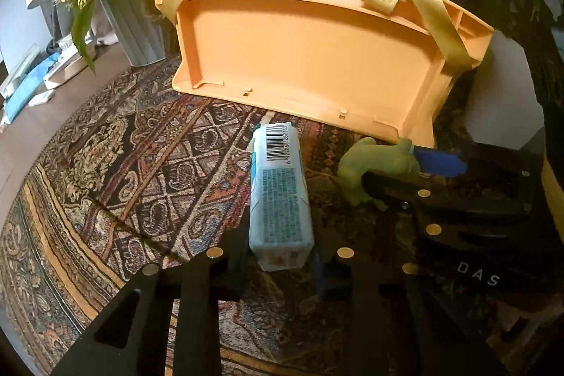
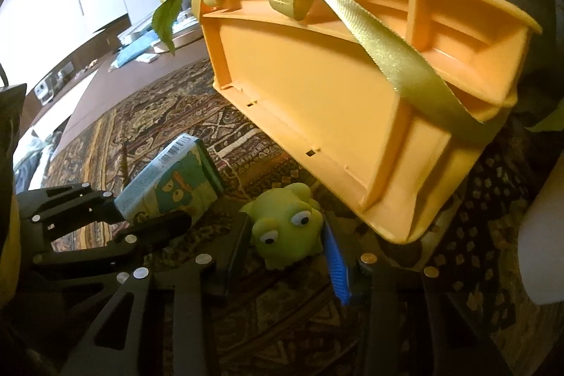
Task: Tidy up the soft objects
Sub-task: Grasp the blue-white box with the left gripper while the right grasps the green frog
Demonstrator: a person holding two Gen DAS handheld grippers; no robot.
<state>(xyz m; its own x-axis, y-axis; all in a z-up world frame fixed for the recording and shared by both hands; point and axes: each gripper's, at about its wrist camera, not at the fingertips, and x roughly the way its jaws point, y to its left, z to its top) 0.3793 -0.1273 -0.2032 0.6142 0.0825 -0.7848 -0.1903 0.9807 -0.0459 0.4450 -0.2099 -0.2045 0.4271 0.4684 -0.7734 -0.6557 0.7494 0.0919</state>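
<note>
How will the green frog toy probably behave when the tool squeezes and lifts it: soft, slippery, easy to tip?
The green frog toy looks rubbery and rounded, so it will probably squash between the right tool fingers rather than resist. Its smooth, slightly shiny skin could let it slip or pop out. It seems small and hollow-looking, likely light, and its lumpy shape may wobble when set down.

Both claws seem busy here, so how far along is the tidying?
Early. Nothing is stored yet: the orange basket shows no soft item inside. In hand: the left gripper is clamped on the tissue pack, and the right gripper is closed around the green frog toy. Left: putting both away.
</note>
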